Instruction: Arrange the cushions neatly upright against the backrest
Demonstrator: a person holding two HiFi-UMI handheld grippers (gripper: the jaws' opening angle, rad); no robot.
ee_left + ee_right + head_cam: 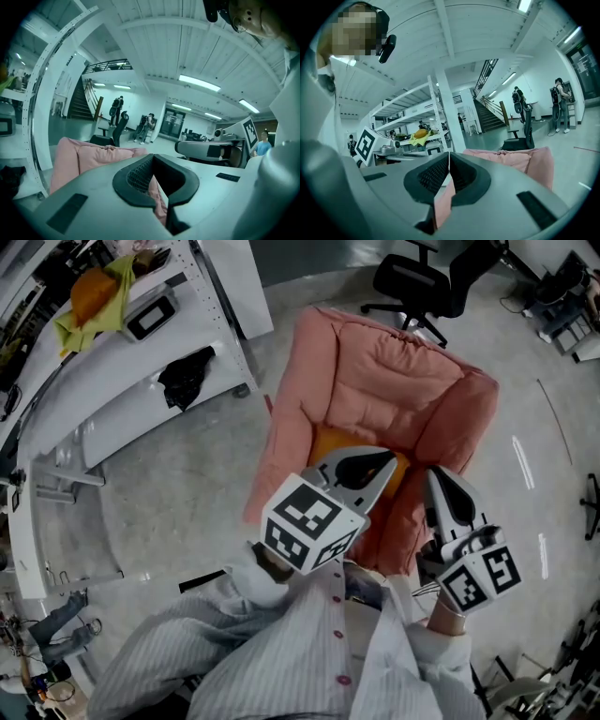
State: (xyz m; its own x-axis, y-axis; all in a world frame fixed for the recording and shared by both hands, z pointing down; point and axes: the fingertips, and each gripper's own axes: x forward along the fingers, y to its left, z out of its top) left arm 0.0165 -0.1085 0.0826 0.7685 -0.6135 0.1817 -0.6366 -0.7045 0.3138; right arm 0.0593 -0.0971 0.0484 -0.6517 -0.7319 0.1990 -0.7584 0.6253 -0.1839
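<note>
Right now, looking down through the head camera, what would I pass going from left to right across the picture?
yellow cloth → black cloth → left gripper → right gripper. The pink armchair stretches behind both grippers, so it has no clear place in the order.

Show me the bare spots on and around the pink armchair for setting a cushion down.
Free: the backrest of the armchair above the orange cushion, and the floor between armchair and white shelving. Crowded: the seat front, under the left gripper and right gripper.
</note>
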